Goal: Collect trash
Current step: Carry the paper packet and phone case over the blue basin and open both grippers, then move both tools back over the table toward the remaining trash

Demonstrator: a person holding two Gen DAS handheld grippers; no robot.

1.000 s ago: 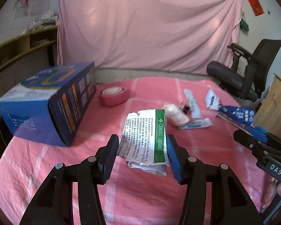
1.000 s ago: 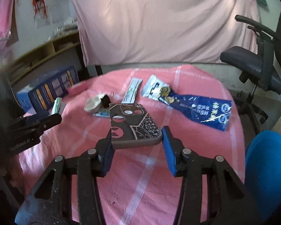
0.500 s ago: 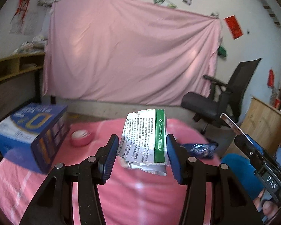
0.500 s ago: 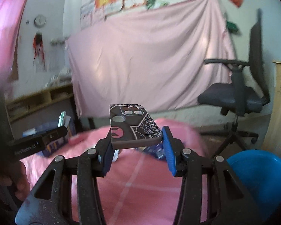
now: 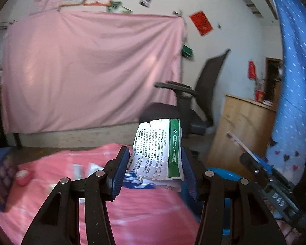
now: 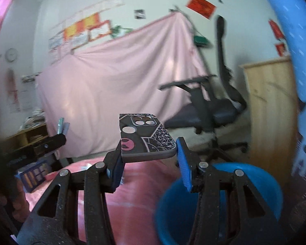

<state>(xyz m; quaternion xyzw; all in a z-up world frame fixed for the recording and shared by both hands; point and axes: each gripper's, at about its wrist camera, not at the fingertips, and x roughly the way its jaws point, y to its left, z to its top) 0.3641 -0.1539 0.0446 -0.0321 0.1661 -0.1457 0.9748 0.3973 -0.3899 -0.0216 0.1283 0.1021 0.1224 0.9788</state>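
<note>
Presently aloft, left of blue bin (image 6: pixel 220 202): left gripper (image 5: pixel 153 169) clamped on torn green-and-white carton (image 5: pixel 159 153); right gripper (image 6: pixel 149 155) clamped on phone case (image 6: pixel 144 138), just above bin rim. Risks: early release dropping carton short of bin; possible fouling between grippers

The left gripper (image 5: pixel 153 168) is held raised and level, its blue-padded fingers (image 5: pixel 118 173) clamped on a torn white-and-green printed paper packet (image 5: pixel 159 149). The right gripper (image 6: pixel 150 160) is likewise held aloft, its fingers (image 6: pixel 184 164) pressed against a dark patterned phone case (image 6: pixel 145 137) lying flat between them.
</note>
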